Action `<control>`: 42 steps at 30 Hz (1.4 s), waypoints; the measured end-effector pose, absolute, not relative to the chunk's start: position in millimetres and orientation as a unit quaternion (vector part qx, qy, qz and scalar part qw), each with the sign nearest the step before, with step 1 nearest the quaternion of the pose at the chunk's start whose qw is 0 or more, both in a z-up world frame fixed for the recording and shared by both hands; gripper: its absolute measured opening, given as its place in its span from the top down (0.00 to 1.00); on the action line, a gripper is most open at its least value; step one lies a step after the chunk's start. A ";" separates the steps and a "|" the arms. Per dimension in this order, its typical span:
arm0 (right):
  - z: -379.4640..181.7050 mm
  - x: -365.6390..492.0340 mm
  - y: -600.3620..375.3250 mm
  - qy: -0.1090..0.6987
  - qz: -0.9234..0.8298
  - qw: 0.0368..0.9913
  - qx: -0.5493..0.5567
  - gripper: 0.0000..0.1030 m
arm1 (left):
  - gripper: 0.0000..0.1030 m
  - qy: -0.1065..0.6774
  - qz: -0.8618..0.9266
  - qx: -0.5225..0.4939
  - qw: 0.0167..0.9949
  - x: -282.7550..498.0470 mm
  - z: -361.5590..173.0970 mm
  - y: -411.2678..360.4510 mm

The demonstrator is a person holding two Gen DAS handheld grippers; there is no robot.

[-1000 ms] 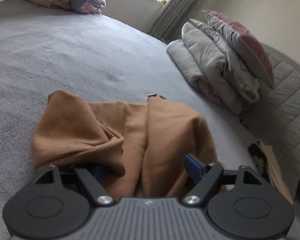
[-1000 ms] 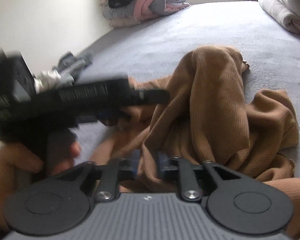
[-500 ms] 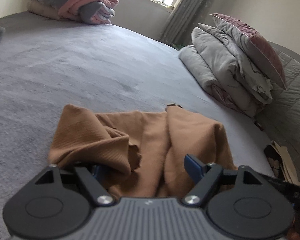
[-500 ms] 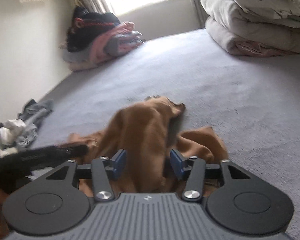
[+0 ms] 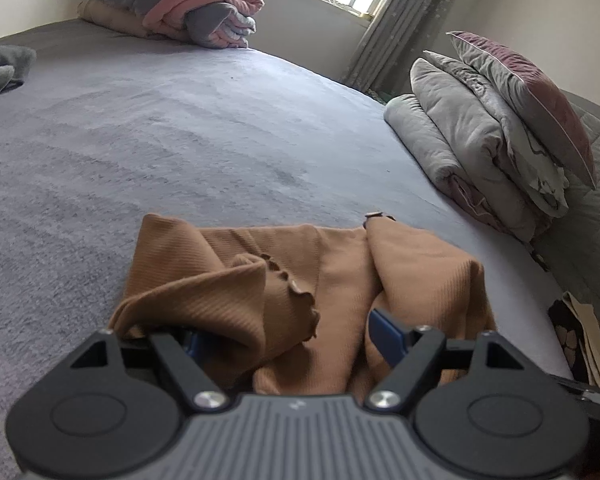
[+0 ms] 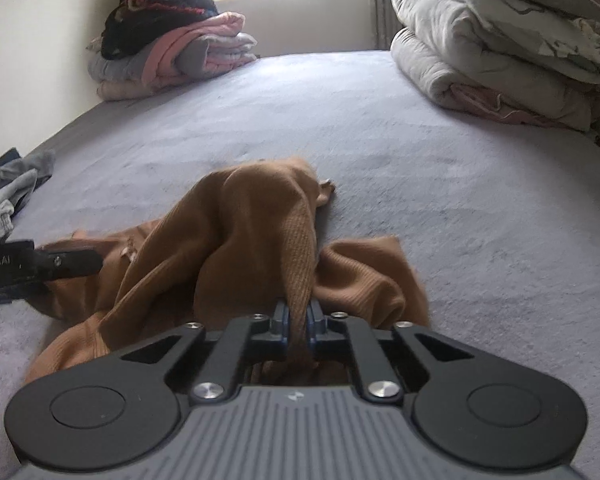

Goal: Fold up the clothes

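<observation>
A crumpled brown ribbed garment (image 5: 300, 264) lies on the grey bed (image 5: 180, 128), close in front of both grippers. My left gripper (image 5: 288, 332) stands open over its near edge. A frilled fold drapes across the left finger and hides that tip, and the blue right pad (image 5: 380, 326) is bare. In the right wrist view the garment (image 6: 252, 216) rises in a hump. My right gripper (image 6: 298, 316) is shut on a raised ridge of it, the blue pads pinching the cloth. The left gripper (image 6: 40, 266) pokes in from the left edge against the garment.
A pile of folded clothes (image 6: 172, 52) sits at the far corner by the wall and window. Folded quilts topped by a pillow (image 5: 480, 140) line the right side. Loose grey clothes (image 6: 8, 192) lie at the left edge. A patterned bag (image 5: 576, 340) lies beside the bed.
My right gripper swung away from the left gripper, opened around a raised fold of the brown garment, then closed on it. The left view tilted up a little; a frilled hem now shows.
</observation>
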State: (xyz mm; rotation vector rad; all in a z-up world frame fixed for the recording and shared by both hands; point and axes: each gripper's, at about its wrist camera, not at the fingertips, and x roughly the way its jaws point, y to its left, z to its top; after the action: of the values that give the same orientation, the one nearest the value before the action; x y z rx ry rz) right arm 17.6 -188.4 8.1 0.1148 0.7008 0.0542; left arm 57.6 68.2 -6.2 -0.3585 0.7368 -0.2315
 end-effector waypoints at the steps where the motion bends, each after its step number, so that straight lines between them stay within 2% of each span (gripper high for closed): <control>1: 10.9 15.8 -189.5 0.338 0.022 0.939 0.057 0.91 | 0.23 0.357 -0.110 -0.176 0.911 57.7 -6.0 69.5; 18: 39.4 22.0 -278.0 0.269 -0.121 0.952 0.081 0.92 | 0.23 0.368 -0.086 -0.191 0.906 60.6 -9.5 78.9; 29: 25.2 34.8 -318.4 0.278 -0.189 0.936 0.105 0.92 | 0.23 0.374 -0.072 -0.204 0.902 63.2 -13.3 87.8; 33: 9.1 42.0 -327.2 0.306 -0.204 0.922 0.120 0.92 | 0.23 0.376 -0.069 -0.214 0.899 63.8 -13.3 91.7; 36: -1.0 44.3 -333.5 0.333 -0.207 0.909 0.139 0.89 | 0.23 0.376 -0.073 -0.224 0.896 63.1 -11.0 96.3; 42: 11.0 29.9 -336.3 0.320 -0.194 0.912 0.166 0.71 | 0.23 0.356 -0.100 -0.218 0.903 57.3 0.6 95.5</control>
State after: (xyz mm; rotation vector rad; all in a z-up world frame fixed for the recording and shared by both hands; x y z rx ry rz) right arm 29.9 -336.3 11.0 0.3421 0.6597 -0.4001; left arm 57.3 95.5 0.6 -0.4505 0.7359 -0.2067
